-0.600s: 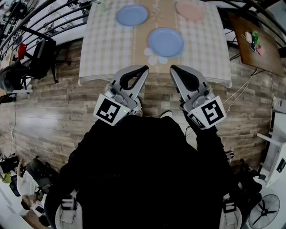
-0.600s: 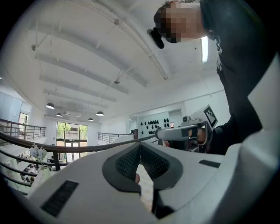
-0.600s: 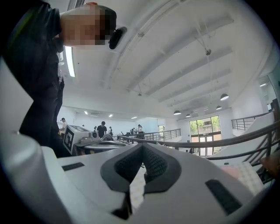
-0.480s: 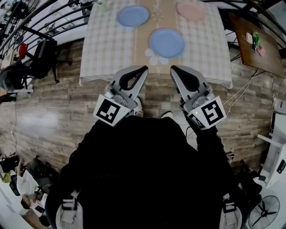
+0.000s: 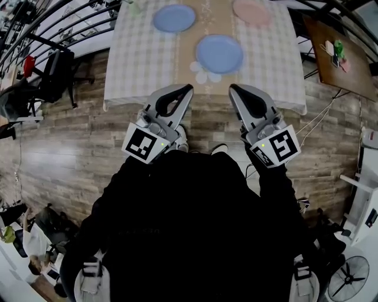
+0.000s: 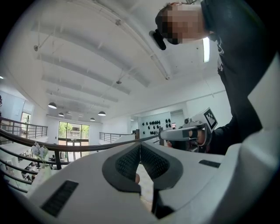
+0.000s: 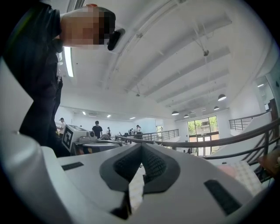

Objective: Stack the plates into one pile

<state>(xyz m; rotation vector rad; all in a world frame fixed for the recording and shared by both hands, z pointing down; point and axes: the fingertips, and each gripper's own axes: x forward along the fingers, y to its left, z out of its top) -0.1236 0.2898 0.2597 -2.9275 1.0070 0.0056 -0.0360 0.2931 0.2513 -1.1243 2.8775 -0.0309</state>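
My left gripper (image 5: 188, 88) and right gripper (image 5: 233, 88) hang short of the counter (image 5: 142, 65), jaws pressed together, empty. Just ahead lies the near blue plate (image 5: 219, 53). Well beyond it are the far blue plate (image 5: 174, 18) and the pink plate (image 5: 252, 10).

Three plates out, all flat and right side up, none stacked yet. The nearer round blue plate (image 5: 219, 53) sits by the middle of the checked-cloth bench (image 5: 142, 65). The second round blue plate (image 5: 174, 17) lies farther back to the left, well apart from it. The round pink plate (image 5: 252, 10) is far right, cut by the picture's top edge.
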